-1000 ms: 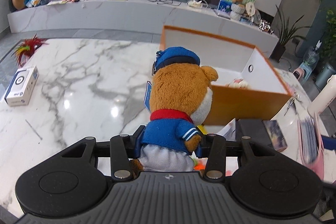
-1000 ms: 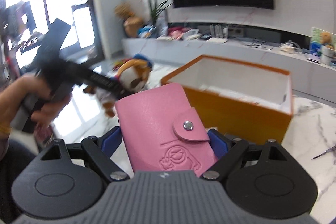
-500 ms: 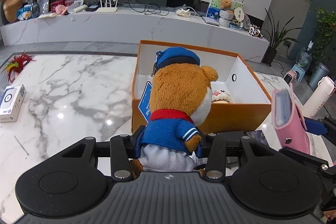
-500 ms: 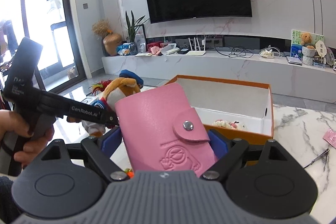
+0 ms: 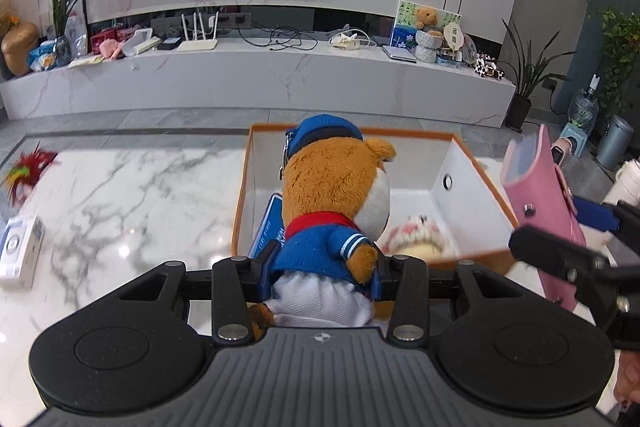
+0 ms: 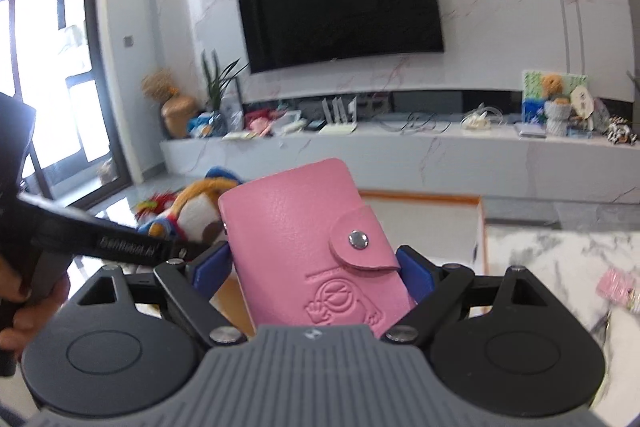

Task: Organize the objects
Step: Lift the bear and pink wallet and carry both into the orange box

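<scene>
The plush bear [image 5: 336, 203] in its blue cap and sailor jacket sits upright, clamped at the waist by the left gripper [image 5: 320, 267], whose blue pads have just squeezed in tighter on it, right at the near wall of the orange box [image 5: 472, 257]. Inside that white-lined box a small pink-and-cream plush [image 5: 416, 237] lies on the floor, near the right wall. Just right of the box the right gripper [image 6: 312, 267] pinches the pink snap-button card holder [image 6: 304, 239] between its blue pads, above the white marble table [image 5: 120, 211].
</scene>
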A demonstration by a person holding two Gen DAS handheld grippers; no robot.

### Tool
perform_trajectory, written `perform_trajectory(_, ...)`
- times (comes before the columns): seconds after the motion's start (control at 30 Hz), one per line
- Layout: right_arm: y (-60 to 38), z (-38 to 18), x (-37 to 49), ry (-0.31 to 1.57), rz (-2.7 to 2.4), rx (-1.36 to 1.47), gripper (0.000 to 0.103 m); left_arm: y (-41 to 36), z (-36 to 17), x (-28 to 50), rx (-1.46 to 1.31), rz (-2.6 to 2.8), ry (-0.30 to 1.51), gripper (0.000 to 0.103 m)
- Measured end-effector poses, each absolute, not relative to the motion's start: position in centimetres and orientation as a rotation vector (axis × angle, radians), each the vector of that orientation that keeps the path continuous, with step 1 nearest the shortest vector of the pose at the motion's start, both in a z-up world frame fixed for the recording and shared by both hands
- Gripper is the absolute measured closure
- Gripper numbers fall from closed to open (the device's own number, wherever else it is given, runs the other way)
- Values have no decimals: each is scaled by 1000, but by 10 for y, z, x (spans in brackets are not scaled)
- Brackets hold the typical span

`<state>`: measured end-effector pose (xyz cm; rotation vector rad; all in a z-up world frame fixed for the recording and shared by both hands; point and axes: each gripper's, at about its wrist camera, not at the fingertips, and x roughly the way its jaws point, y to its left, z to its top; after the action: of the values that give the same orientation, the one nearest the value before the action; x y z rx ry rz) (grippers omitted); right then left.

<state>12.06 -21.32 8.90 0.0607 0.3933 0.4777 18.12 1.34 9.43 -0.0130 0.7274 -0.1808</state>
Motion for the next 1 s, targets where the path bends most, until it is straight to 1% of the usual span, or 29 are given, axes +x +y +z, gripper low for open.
perform_trajectory(0.23, -209, 82, 195, 453, 408, 83, 15, 3, 83, 249, -17, -179, 763, 55)
perform_trajectory(0.33, -204, 73, 231, 534, 421, 47, 15, 0, 67, 278, -12, -170, 815, 55)
perform_trajectory(0.53, -193, 61, 299, 728, 509, -112, 15, -12, 41, 325, 26, -184, 937, 55)
perform_trajectory(0.7, -187, 47, 336, 865, 545, -192, 15, -21, 28, 345, 82, -206, 996, 55)
perform_trajectory(0.9, -174, 30, 362, 969, 529, -290, 15, -28, 9, 361, 111, -232, 1075, 55)
perform_trajectory(0.93, -170, 27, 365, 989, 528, -303, 15, -29, 8, 363, 118, -239, 1085, 58)
perform_trajectory(1.0, -163, 21, 374, 1027, 520, -327, 15, -31, 7, 365, 132, -241, 1095, 58)
